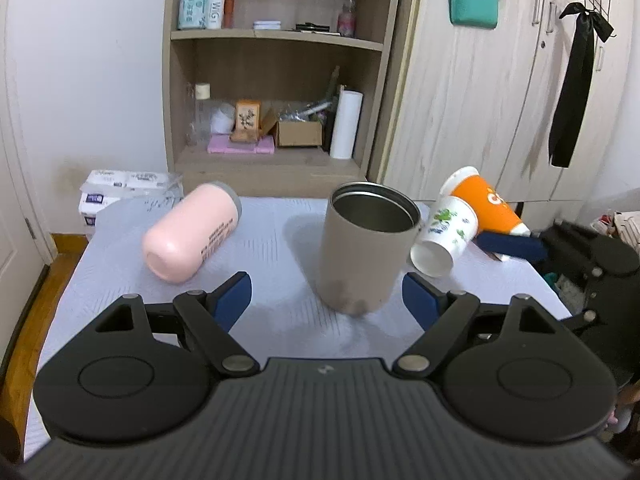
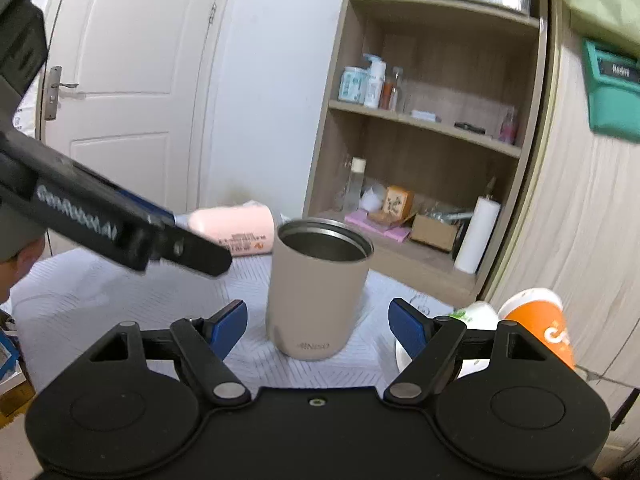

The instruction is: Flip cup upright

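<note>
A: Where is the cup (image 1: 370,248)?
B: Upright, mid-table (image 1: 120,264), in front of the shelf (image 1: 276,40).
A: Its neighbours?
B: A bottle (image 1: 192,232) lies on its side to the left; two paper cups (image 1: 460,224) lie nested to the right.

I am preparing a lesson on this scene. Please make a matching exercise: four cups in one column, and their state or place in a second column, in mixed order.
Column 1
1. beige steel cup
2. pink cup
3. leaf-print paper cup
4. orange paper cup

Column 2
A. lies on its side, left part of the table
B. stands upright, mouth open at the top
C. lies tipped, white mouth turned to the left wrist camera
D. lies tipped behind the leaf-print one, at the table's right edge

Pairs: 1-B, 2-A, 3-C, 4-D
</note>
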The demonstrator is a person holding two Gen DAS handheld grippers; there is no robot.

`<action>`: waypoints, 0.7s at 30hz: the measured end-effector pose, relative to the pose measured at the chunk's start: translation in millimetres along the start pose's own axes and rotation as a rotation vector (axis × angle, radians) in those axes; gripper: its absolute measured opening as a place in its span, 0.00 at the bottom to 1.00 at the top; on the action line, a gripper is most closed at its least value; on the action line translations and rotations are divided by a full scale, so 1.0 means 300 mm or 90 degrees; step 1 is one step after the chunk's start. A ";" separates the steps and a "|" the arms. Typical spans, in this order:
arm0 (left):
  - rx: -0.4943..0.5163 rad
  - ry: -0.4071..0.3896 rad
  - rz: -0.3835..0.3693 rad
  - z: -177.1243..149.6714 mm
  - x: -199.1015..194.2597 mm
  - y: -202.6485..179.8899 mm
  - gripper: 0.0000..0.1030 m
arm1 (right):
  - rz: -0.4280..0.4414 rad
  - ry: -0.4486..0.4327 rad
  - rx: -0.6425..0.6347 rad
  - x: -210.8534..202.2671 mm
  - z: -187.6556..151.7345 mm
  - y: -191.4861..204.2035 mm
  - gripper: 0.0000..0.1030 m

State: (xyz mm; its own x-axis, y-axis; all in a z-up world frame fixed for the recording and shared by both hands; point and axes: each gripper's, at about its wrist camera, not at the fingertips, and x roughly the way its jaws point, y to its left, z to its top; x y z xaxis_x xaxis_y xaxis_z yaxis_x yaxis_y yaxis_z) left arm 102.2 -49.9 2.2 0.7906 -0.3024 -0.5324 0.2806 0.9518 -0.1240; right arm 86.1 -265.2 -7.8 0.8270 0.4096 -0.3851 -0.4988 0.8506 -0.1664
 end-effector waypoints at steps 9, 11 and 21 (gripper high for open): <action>0.017 -0.009 0.025 -0.002 -0.131 -0.014 0.80 | -0.032 -0.014 0.010 -0.127 0.059 0.058 0.86; 0.014 -0.018 0.049 -0.005 -0.158 -0.010 0.82 | -0.042 -0.002 0.015 -0.150 0.058 0.074 0.87; 0.000 -0.007 0.080 -0.043 -0.214 -0.003 0.86 | -0.080 -0.003 0.088 -0.250 0.043 0.089 0.89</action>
State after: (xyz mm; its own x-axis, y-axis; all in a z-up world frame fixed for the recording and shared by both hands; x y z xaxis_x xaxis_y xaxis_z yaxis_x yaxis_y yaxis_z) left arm 44.2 -30.6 25.8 0.8256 -0.1821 -0.5340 0.1793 0.9821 -0.0577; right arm 14.1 -268.9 28.4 0.8822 0.2985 -0.3642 -0.3511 0.9323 -0.0864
